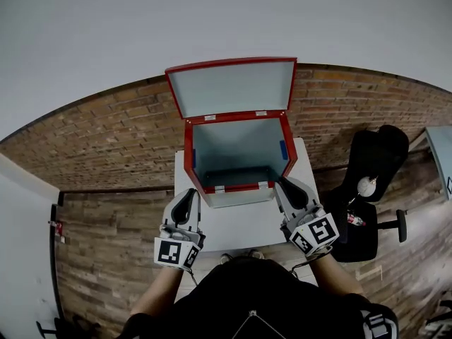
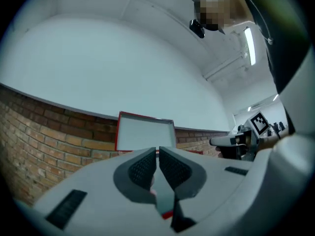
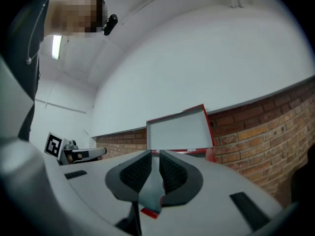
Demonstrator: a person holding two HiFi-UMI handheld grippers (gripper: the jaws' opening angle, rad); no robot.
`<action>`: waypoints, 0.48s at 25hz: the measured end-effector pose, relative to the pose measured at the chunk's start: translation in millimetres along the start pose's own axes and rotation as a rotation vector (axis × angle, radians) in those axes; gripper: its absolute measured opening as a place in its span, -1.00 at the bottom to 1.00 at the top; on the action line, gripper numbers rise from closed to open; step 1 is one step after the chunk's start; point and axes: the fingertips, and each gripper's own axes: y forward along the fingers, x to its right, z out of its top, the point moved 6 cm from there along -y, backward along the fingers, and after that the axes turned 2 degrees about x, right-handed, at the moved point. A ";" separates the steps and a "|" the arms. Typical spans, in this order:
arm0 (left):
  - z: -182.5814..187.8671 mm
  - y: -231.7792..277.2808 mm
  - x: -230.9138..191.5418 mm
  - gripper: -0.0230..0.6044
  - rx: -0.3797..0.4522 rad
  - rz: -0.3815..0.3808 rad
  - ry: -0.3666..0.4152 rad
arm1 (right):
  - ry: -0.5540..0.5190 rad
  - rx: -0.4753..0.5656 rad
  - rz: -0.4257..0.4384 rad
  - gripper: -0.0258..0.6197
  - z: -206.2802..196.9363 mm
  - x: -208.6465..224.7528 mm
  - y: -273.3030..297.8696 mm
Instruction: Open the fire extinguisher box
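Observation:
The red fire extinguisher box (image 1: 188,154) stands on a white table (image 1: 240,226) against the brick wall. Its lid (image 1: 233,87) is swung up and back, and the pale grey inside looks empty. My left gripper (image 1: 191,192) is at the box's front left corner, my right gripper (image 1: 282,183) at the front right corner. In the left gripper view the jaws (image 2: 157,165) stand nearly together, with a thin grey, red-edged strip of box wall between them and the lid (image 2: 145,134) beyond. The right gripper view shows the same: jaws (image 3: 158,170) pinched on a strip of wall, lid (image 3: 179,131) behind.
A black office chair (image 1: 374,168) stands to the right of the table on the wooden floor. The brick wall (image 1: 106,133) runs behind the box, with white wall above. The person's dark torso fills the near edge of the head view.

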 end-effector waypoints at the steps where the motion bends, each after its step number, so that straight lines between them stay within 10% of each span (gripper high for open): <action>1: -10.1 -5.1 6.8 -0.73 -0.016 -0.013 -0.012 | 0.017 -0.018 0.006 -0.74 -12.5 -7.6 -2.5; 12: -86.7 -37.3 54.9 -0.78 -0.132 -0.108 -0.064 | -0.021 -0.174 0.086 -0.86 -81.8 -49.8 -19.6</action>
